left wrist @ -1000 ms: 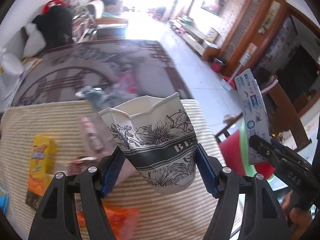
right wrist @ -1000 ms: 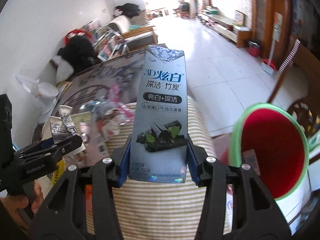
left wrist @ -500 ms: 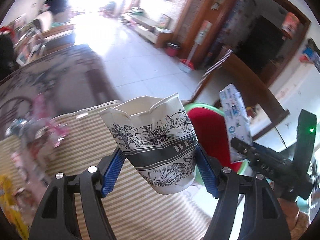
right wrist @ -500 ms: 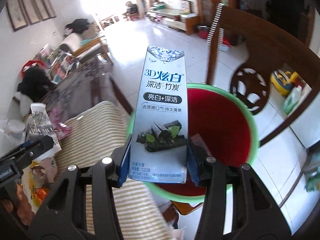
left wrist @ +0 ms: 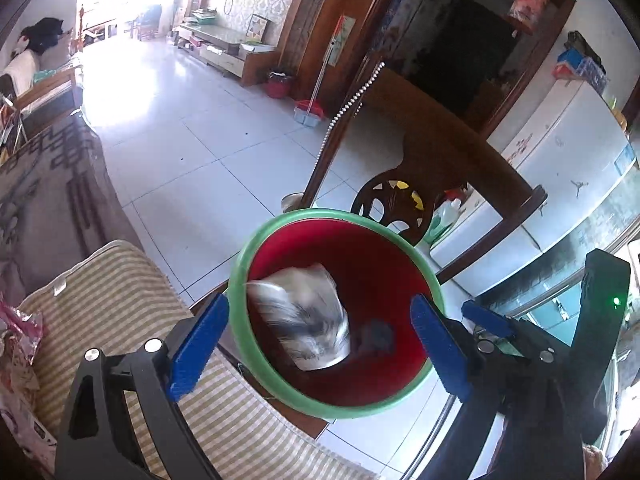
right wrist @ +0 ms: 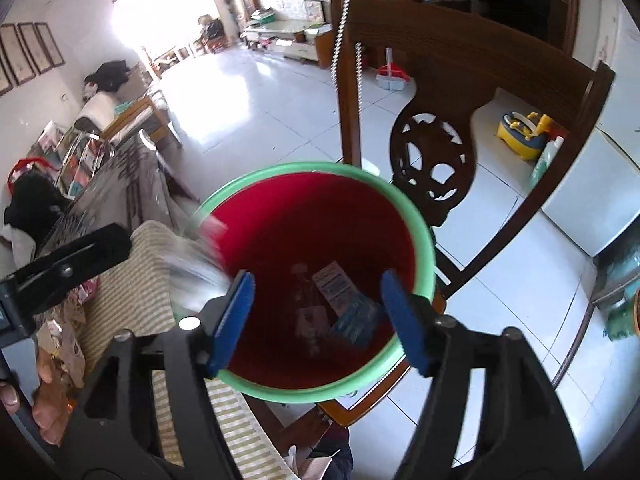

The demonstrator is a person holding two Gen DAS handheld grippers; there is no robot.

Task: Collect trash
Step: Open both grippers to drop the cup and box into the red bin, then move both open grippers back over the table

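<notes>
A red bin with a green rim [left wrist: 320, 214] stands just past the striped table edge, and both grippers hang over it. My left gripper [left wrist: 320, 302] has its jaws opening, with nothing pressed between the blue pads. Below it the flowered paper cup [left wrist: 300, 320] drops blurred into the bin. My right gripper [right wrist: 318, 278] also has its jaws opening and holds nothing. The toothpaste box [right wrist: 346, 302] lies at the bottom of the bin [right wrist: 304, 168]. The falling cup [right wrist: 192, 272] is a blur at the bin's left rim. The left gripper [right wrist: 80, 256] shows at the left.
A dark wooden chair [right wrist: 440, 80] stands right behind the bin. The striped tablecloth [left wrist: 120, 300] carries snack wrappers [left wrist: 16, 352] at its left. A white fridge [left wrist: 568, 160] is at the right, and white tiled floor [left wrist: 180, 140] lies beyond. A person's hand [right wrist: 44, 396] holds the left gripper.
Both grippers swung right from over the table to above the bin. Their jaws spread; the cup left the left gripper and the toothpaste box left the right, both dropping into the bin.
</notes>
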